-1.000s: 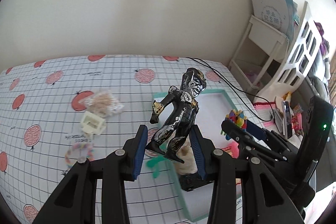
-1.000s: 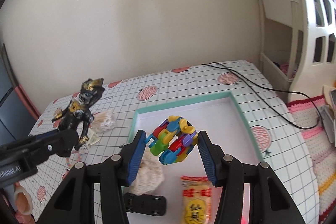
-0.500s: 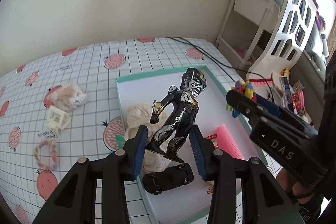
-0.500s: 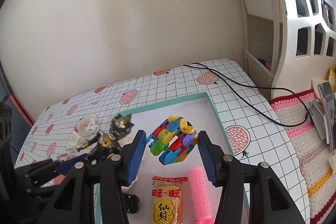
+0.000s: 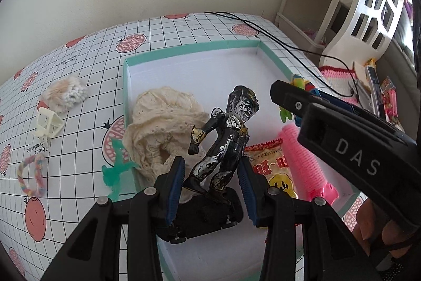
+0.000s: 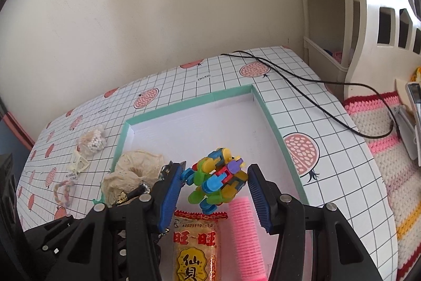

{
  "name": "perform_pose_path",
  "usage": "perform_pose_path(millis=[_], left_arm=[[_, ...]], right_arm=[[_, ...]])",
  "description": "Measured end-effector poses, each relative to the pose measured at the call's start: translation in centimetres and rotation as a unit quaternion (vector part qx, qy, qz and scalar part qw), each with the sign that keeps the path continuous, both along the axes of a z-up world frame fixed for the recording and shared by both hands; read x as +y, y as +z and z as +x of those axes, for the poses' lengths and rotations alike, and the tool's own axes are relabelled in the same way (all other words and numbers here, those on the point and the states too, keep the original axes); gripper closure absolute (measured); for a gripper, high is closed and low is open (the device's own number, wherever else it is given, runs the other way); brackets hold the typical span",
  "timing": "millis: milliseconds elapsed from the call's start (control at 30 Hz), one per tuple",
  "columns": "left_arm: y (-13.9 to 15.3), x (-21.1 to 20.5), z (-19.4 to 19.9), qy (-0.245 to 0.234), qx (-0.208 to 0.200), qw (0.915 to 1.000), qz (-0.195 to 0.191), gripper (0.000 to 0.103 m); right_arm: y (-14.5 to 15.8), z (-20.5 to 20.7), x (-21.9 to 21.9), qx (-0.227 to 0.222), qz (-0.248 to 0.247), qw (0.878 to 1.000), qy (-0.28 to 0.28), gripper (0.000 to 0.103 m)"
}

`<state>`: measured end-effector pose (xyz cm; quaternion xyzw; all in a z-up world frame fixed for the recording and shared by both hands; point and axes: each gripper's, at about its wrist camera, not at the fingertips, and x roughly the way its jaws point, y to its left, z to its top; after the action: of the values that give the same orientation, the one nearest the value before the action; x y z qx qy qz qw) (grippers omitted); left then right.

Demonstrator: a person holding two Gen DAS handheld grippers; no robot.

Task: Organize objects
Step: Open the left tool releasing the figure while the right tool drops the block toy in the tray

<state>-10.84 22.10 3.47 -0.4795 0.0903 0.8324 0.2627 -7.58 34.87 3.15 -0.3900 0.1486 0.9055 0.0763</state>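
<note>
My left gripper (image 5: pixel 211 185) is shut on the legs of a black and silver toy figure (image 5: pixel 223 141), held just above a black toy car (image 5: pixel 202 217) in the teal-rimmed white tray (image 5: pixel 184 49). My right gripper (image 6: pixel 215 187) is shut on a multicoloured block toy (image 6: pixel 217 179) over the tray (image 6: pixel 189 100), above a pink hair roller (image 6: pixel 246 231) and a snack packet (image 6: pixel 196 246). A cream lace cloth (image 5: pixel 163 128) lies at the tray's left side. The right gripper's body (image 5: pixel 342 146) crosses the left wrist view at right.
Outside the tray on the grid tablecloth lie a bundle of cotton swabs (image 5: pixel 65 94), a small cream frame (image 5: pixel 48 123), a pastel bracelet (image 5: pixel 31 177) and a green plastic piece (image 5: pixel 115 170). A black cable (image 6: pixel 302 75) runs across the table's far right. White shelves (image 6: pixel 368 17) stand beyond.
Both grippers have sunk toward the tray. The left one carried the figure from over the table's left part to above the tray, near the black car. Both grips are unchanged.
</note>
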Motion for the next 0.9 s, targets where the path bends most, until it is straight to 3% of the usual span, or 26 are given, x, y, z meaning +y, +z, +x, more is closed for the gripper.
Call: perform_pose_path(millis=[400,900], left_arm=[[-0.3,0.4,0.2,-0.002,0.005,0.9999,-0.012,0.06],[1.8,-0.5,0.4,0.004,0.023,0.9997,0.002,0.06]], right_arm=[[-0.8,-0.5,-0.7,-0.022,0.004,1.0,0.008,0.048],[1.8,0.4,-1.9,0.005,0.02,1.0,0.02,0.048]])
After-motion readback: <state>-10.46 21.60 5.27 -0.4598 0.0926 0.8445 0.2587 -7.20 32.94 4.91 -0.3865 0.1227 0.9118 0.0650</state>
